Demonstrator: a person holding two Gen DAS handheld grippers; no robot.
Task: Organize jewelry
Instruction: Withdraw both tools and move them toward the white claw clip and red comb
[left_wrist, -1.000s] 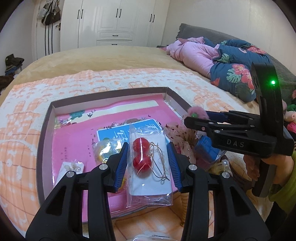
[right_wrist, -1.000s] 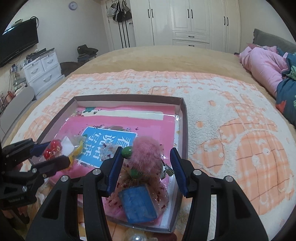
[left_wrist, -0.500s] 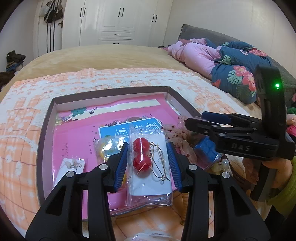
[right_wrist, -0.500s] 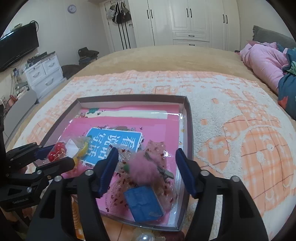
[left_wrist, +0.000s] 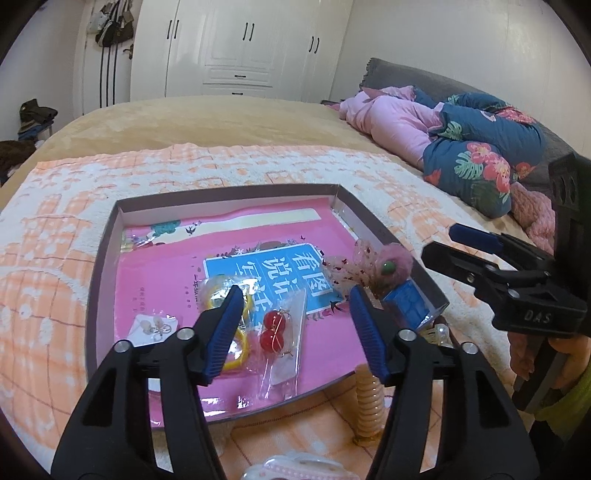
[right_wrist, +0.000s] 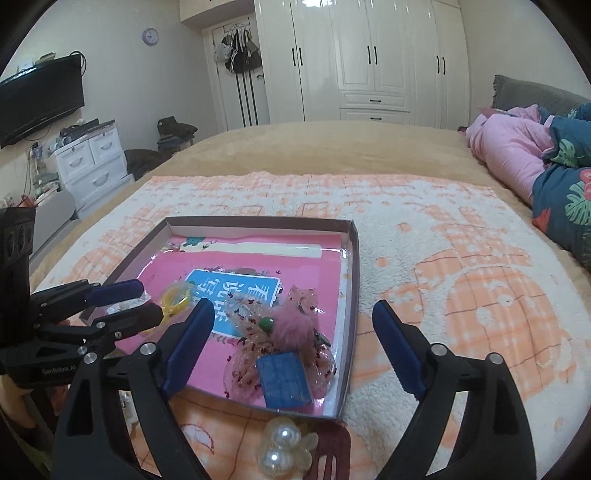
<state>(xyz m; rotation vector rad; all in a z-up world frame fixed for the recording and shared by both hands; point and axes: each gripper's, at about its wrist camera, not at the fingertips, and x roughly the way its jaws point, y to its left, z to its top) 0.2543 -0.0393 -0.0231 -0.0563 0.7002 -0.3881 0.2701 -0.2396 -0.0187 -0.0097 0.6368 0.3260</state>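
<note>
A shallow brown box (left_wrist: 107, 236) (right_wrist: 352, 258) with a pink book inside lies on the bed. My left gripper (left_wrist: 295, 328) is open above a clear bag of red ball earrings (left_wrist: 275, 332), which lies in the box. Yellow rings in a bag (left_wrist: 221, 295) and a small earring card (left_wrist: 155, 326) lie to its left. My right gripper (right_wrist: 291, 347) is open wide above a pink pompom clip (right_wrist: 295, 326) and a blue box (right_wrist: 282, 380) in a speckled bag, both at the box's near right corner.
A pearl hair clip (right_wrist: 282, 446) and a dark comb (right_wrist: 332, 454) lie on the blanket in front of the box. A spiral beige hair tie (left_wrist: 369, 406) lies by the box's front edge. A pink and blue bedding pile (left_wrist: 443, 129) sits at the right.
My left gripper opened and let go of the red earring bag, which now lies in the box. My right gripper opened wider and pulled back from the pompom bag.
</note>
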